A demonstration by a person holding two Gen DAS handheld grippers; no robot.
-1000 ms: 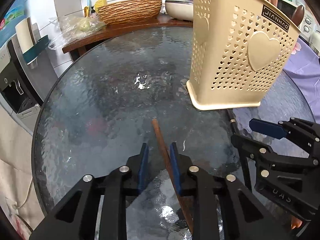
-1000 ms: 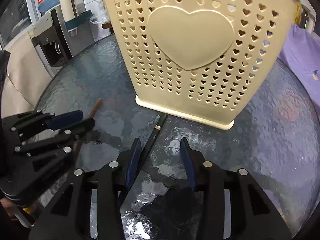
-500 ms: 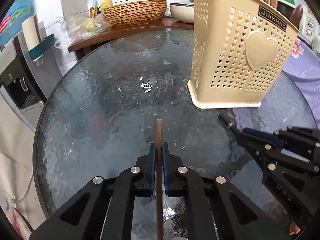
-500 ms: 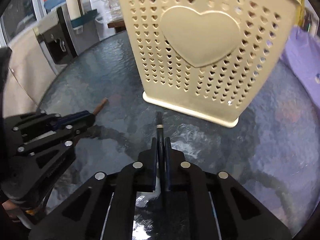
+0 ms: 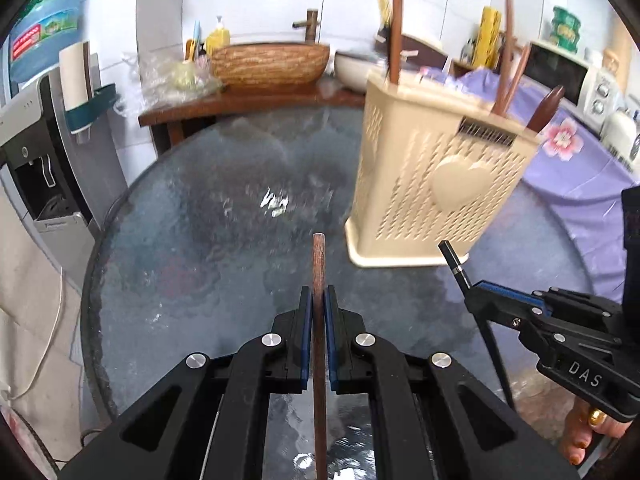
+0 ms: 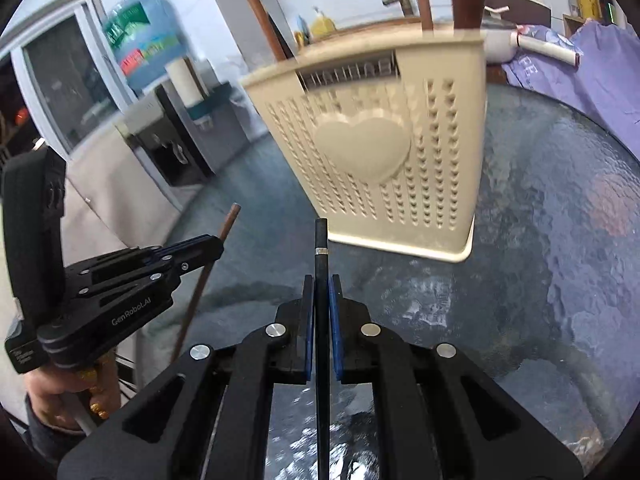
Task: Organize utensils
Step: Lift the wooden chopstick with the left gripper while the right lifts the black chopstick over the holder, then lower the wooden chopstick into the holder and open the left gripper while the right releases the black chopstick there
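Observation:
My left gripper point(image 5: 319, 300) is shut on a brown wooden chopstick point(image 5: 319, 264), held above the round glass table point(image 5: 200, 240). It also shows in the right wrist view point(image 6: 208, 246) at the left. My right gripper point(image 6: 321, 288) is shut on a black chopstick point(image 6: 321, 248) with a silver band, also lifted; it shows in the left wrist view point(image 5: 474, 292) with its chopstick point(image 5: 454, 262). The beige perforated utensil holder point(image 5: 436, 184) with a heart stands ahead, right of centre, with several brown utensils point(image 5: 397, 20) upright in it. It fills the middle of the right wrist view point(image 6: 372, 160).
A wooden counter with a woven basin point(image 5: 270, 64) and a white bowl point(image 5: 356, 72) stands behind the table. A water dispenser point(image 5: 44, 152) stands at the left. A purple cloth point(image 5: 580, 168) and a microwave point(image 5: 560, 72) are at the right.
Both grippers closed on their chopsticks and have lifted them off the glass; both views now look higher, over the holder's rim.

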